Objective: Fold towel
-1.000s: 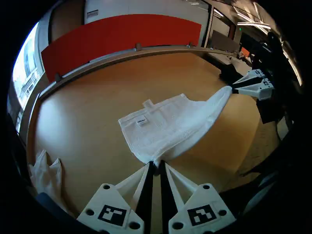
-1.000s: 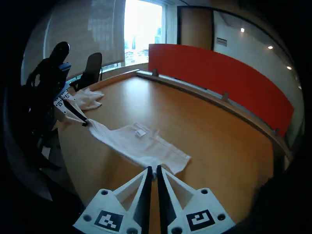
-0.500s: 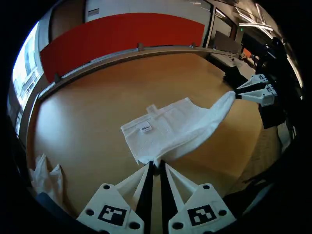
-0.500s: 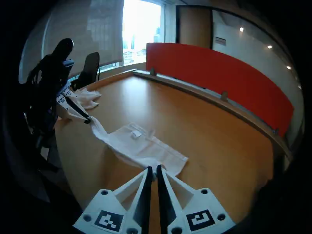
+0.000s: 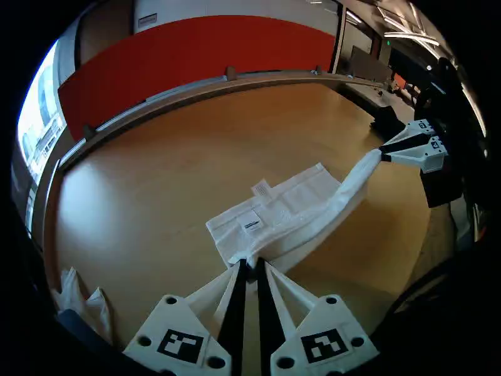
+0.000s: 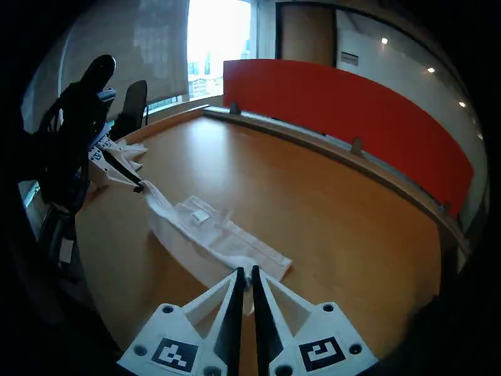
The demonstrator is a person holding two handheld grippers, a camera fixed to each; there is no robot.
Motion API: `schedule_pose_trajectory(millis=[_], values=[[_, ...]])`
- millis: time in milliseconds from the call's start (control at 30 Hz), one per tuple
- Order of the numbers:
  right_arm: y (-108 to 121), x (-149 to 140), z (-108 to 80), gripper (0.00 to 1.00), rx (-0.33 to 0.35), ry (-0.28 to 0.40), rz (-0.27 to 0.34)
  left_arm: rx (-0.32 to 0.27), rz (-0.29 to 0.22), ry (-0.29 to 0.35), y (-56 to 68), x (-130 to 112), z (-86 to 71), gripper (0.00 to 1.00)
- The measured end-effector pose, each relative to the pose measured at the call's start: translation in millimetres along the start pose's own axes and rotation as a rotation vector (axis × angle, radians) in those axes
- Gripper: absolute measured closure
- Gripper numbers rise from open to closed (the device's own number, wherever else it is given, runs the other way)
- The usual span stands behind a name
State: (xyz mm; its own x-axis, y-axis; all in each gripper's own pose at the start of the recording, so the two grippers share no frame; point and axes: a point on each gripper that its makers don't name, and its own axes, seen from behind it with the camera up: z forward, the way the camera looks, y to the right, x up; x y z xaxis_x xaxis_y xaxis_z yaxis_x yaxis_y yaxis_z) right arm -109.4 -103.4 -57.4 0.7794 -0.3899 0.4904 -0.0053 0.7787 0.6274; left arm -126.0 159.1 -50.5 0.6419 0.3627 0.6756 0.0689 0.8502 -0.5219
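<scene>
A white towel (image 5: pixel 294 210) is stretched between two hand-held grippers over a wooden table (image 5: pixel 144 182) in an office room. In the left gripper view, the left gripper (image 5: pixel 250 263) has its two fingers pressed together on one near corner of the towel, the cloth pinched right at the tips. In the right gripper view, the right gripper (image 6: pixel 246 274) is likewise clamped on the other near corner, with the fabric caught between its closed fingers. The edge held by the two grippers is raised off the table and runs between them as a bunched, sagging band. The far part of the towel lies flat on the tabletop, toward the middle of the table, with a small tag (image 5: pixel 252 220) facing up. Each view also shows the other gripper farther off, at the opposite end of the lifted edge. A second white cloth (image 6: pixel 128 150) lies crumpled on the table just beyond the left gripper, near the table's edge. A red partition (image 6: pixel 351 119) runs along the far side of the table, and a dark chair (image 6: pixel 133 100) stands before a bright window (image 6: pixel 216 37).
</scene>
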Motion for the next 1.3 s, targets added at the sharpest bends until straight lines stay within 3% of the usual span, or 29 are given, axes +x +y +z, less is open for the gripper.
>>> schedule_pose_trajectory(millis=[433, 1100, 1300], values=[[8, -11, 16.2, 0.91, -0.002, -0.041, 0.011, -0.011, 0.033, -0.021, -8.2, 0, 23.1, 0.88], [26, -45, 63.7, 0.91, -0.015, -0.116, 0.078, 0.022, 0.048, -0.049, -19.6, -14, 79.0, 0.86], [30, -46, 75.4, 0.9, -0.035, -0.117, 0.093, 0.048, 0.052, -0.046, -26.6, -14, 91.6, 0.78]])
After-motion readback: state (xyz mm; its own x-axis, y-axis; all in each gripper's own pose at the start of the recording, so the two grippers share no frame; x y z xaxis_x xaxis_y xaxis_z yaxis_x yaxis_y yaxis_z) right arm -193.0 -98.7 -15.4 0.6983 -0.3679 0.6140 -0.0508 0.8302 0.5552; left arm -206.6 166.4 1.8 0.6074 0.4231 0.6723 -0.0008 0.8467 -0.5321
